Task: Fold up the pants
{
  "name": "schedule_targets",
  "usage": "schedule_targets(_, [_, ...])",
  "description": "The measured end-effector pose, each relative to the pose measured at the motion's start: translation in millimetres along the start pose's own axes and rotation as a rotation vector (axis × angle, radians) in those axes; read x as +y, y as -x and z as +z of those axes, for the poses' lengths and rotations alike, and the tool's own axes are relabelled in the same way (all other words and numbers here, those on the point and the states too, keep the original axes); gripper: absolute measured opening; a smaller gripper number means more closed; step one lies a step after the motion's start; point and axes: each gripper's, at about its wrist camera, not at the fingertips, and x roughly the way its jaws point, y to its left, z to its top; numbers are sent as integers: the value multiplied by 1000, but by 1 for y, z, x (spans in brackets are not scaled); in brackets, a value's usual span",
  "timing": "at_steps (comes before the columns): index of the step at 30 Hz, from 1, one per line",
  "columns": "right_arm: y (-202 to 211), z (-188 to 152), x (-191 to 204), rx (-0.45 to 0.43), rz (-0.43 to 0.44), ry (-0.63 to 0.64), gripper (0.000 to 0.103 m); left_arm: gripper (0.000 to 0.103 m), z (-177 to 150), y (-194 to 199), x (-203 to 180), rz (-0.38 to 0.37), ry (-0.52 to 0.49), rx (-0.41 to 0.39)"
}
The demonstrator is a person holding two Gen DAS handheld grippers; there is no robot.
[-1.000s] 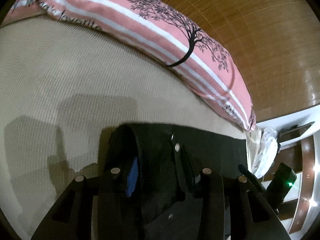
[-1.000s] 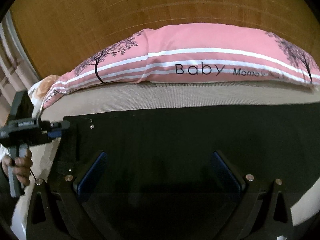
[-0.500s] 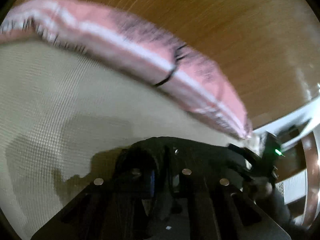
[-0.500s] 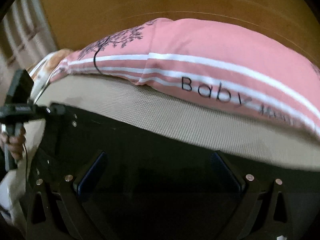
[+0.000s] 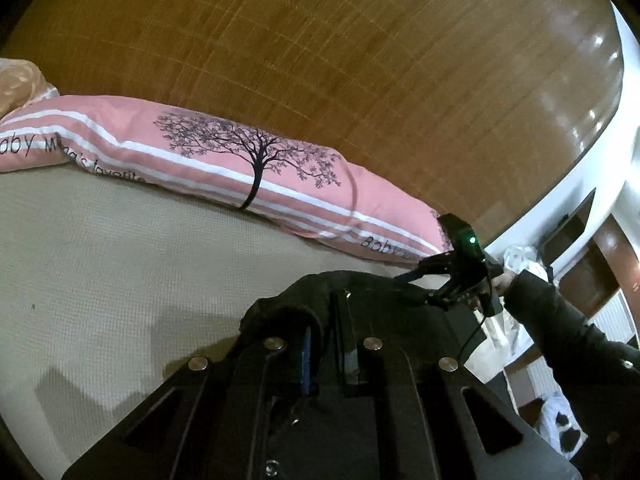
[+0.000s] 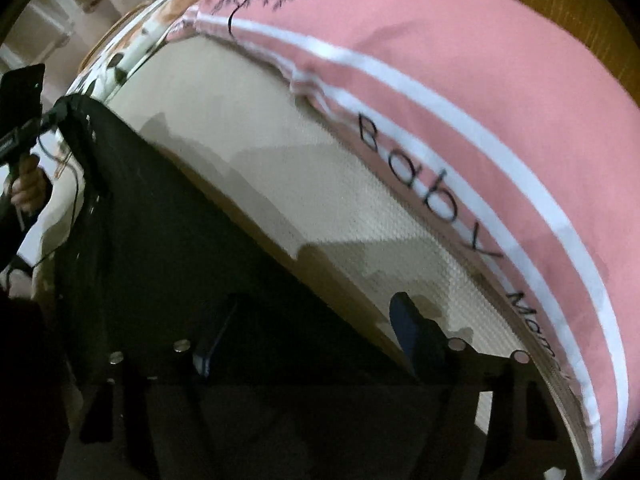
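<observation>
One pair of black pants point(image 5: 320, 300) lies on the beige textured bed cover point(image 5: 120, 280), with one corner of the fabric raised off the cover. In the left wrist view, the left gripper point(image 5: 324, 360) has its two fingers pressed together on a bunched fold of the pants, the cloth rising in a hump just ahead of the fingertips. In the right wrist view the pants point(image 6: 180, 240) run as a dark sheet from the lower middle up to the far left, their edge straight against the cover point(image 6: 320, 200). The right gripper point(image 6: 308, 332) stands spread, its two blue-padded fingers point(image 6: 408, 328) well apart; the left pad sits over the dark cloth and the right pad over the bed cover at the cloth's edge, and whether either touches the fabric cannot be told. The same right gripper point(image 5: 444, 284) shows in the left wrist view at the far end of the pants, one green light lit on its body, held by a hand in a dark sleeve point(image 5: 560, 320). One long pink pillow point(image 5: 240, 168) with white stripes, black tree prints and the word "Baby" lies along the far side of the bed, against one wooden headboard point(image 5: 320, 60). A second, floral-patterned cushion point(image 6: 136, 40) shows at the pillow's end.
</observation>
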Motion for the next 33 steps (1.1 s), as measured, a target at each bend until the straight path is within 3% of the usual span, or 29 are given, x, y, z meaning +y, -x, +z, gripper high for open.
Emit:
schedule_targets(2, [-1, -4, -4, 36, 25, 22, 58, 9, -3, 2, -3, 9, -1, -3])
schedule_targets(8, [-7, -19, -19, 112, -8, 36, 54, 9, -5, 2, -5, 22, -10, -4])
schedule_targets(11, [-3, -28, -25, 92, -13, 15, 41, 9, -4, 2, -5, 32, -5, -1])
schedule_targets(13, [1, -35, -25, 82, -32, 16, 28, 9, -4, 1, -5, 36, -13, 0])
schedule_targets(14, [2, -37, -22, 81, -45, 25, 15, 9, -4, 0, -6, 45, -19, 0])
schedule_targets(15, [2, -39, -18, 86, -72, 35, 13, 9, -4, 0, -6, 59, -29, -1])
schedule_targets(20, [20, -55, 12, -14, -238, 20, 9, 9, -9, 1, -10, 123, -68, -4])
schedule_targets(24, [50, -84, 52, -114, -391, -38, 8, 9, -14, 17, -24, 126, -109, -5])
schedule_targets(28, [80, -121, 102, -201, -471, -97, 7, 9, -27, 44, -41, 103, -136, -4])
schedule_targets(33, [115, -165, 150, -273, -525, -194, 7, 9, -57, 79, -68, 125, -206, 28])
